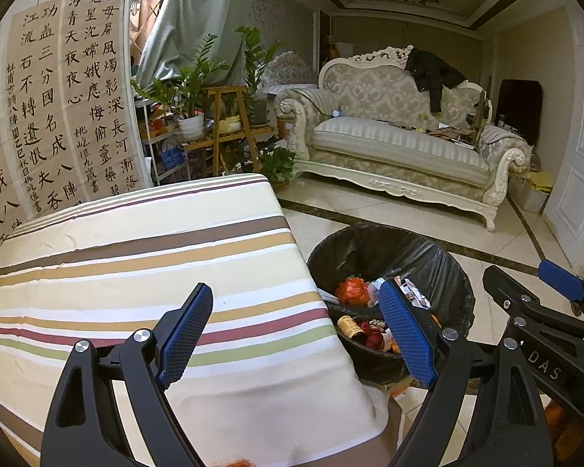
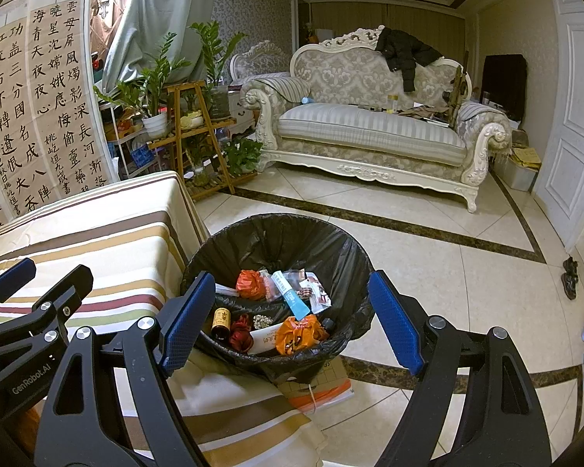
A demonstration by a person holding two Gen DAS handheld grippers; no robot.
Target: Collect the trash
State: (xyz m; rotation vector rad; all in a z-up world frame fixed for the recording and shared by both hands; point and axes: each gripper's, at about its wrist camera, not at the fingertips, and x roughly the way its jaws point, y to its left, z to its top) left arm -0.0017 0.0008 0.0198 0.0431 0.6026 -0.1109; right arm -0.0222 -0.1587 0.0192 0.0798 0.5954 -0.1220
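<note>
**Bin loaded, table bare — the collecting looks close to finished**

Both tools hang idle over the scene. The left gripper [image 1: 296, 334] stands with its blue-padded jaws spread wide and nothing between them, poised above the near corner of the table draped in a cream cloth with brown, tan, red and green stripes [image 1: 136, 257]. The right gripper [image 2: 288, 319] is likewise wide open and empty, aimed down over the round waste bin lined with a black plastic bag [image 2: 292, 237], which sits on the tiled floor just beside the table's edge.

And the trash? It is in the bin. There is a crumpled orange wrapper [image 2: 298, 334] at the front, a second orange ball [image 2: 250, 284] further back, a small brown bottle with a yellow label [image 2: 221, 323], a white-and-blue paper packet [image 2: 292, 295] and a dark red scrap [image 2: 240, 330], all heaped together inside the liner.

The striped cloth shows no litter anywhere in either view. A flattened cardboard piece with an orange band [image 2: 323, 385] pokes out from under the bin on the floor; whether that counts as rubbish I cannot tell. By my reading, the pickup is done or nearly so, with perhaps only that floor piece or something out of shot left.
</note>
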